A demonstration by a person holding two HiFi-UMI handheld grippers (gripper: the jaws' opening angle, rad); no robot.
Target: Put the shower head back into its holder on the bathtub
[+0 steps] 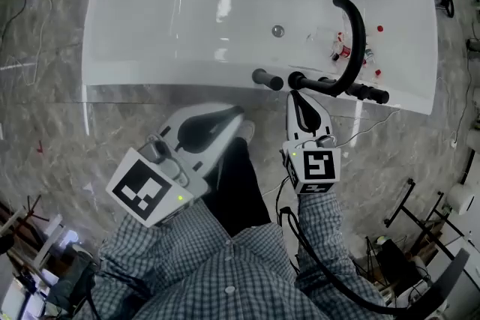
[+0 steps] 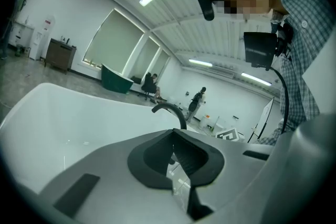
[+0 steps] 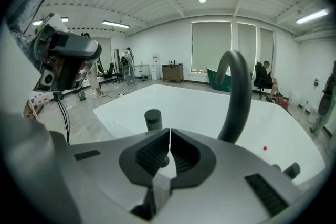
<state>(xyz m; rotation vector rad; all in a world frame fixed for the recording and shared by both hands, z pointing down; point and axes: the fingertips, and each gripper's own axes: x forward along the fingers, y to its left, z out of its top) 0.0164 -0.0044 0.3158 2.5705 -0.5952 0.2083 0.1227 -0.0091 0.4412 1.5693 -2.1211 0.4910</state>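
Observation:
A white bathtub [image 1: 150, 11] fills the top of the head view. On its near rim stands a black arched spout [image 1: 358, 34], with a black bar-shaped shower head [image 1: 315, 85] lying along the rim at its foot. My right gripper [image 1: 292, 94] hangs just short of the bar's left end, shut and empty. In the right gripper view, the right gripper [image 3: 169, 131] has its pads together in front of the spout [image 3: 236, 97]. My left gripper [image 1: 238, 115] is lower left of the rim, shut with nothing held. The left gripper [image 2: 174, 139] faces the tub [image 2: 63, 118].
A black knob [image 1: 266, 79] stands on the rim left of the bar; this knob [image 3: 153, 119] also shows in the right gripper view. Small red and white items [image 1: 345, 52] lie inside the tub near a drain fitting [image 1: 277, 31]. Cables and black stands [image 1: 405, 221] crowd the marble floor at right.

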